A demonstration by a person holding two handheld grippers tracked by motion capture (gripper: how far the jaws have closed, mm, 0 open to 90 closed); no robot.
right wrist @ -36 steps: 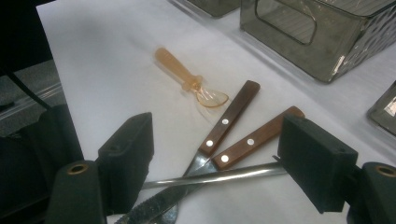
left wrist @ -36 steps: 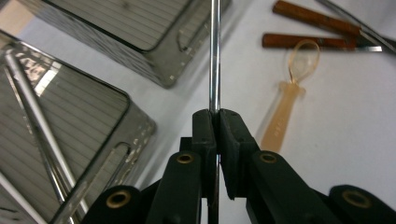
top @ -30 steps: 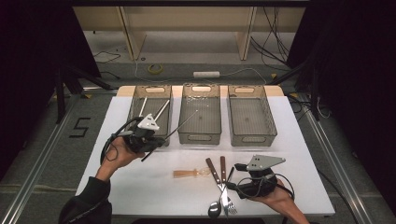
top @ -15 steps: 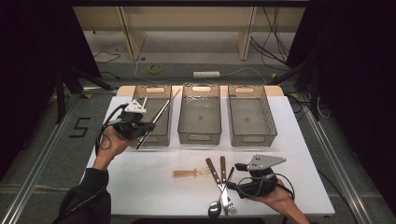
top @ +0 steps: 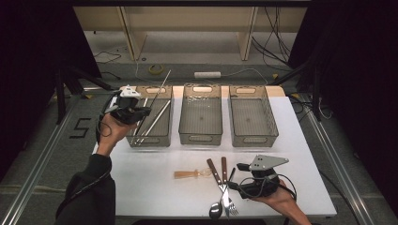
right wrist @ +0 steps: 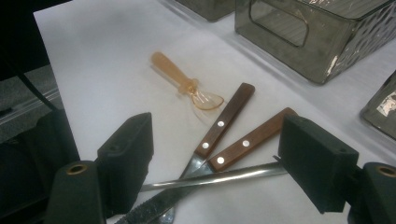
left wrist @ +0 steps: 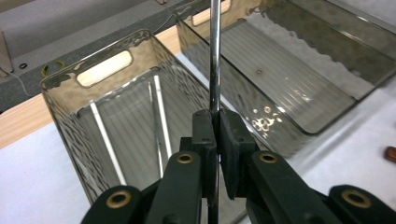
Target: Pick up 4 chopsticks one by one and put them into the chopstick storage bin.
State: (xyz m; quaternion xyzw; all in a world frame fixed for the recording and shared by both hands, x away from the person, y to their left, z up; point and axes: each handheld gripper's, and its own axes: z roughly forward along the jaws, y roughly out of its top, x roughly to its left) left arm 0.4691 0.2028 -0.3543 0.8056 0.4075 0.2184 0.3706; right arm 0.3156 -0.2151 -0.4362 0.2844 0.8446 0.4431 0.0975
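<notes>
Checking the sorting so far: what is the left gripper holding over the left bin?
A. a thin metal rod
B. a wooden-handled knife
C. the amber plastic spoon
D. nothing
A: the left gripper has its jaws shut on a thin metal rod, above the left bin.

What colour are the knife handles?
Brown wood with silver rivets on the knife handles; right gripper view shows it best.

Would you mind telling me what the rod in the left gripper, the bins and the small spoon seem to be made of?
Rod: likely polished metal, given its bright mirror-like sheen. Bins: apparently smoked clear plastic; the ribbed floor shows through rippled walls. Small spoon: probably amber translucent plastic; the table shows through its bowl.
</notes>
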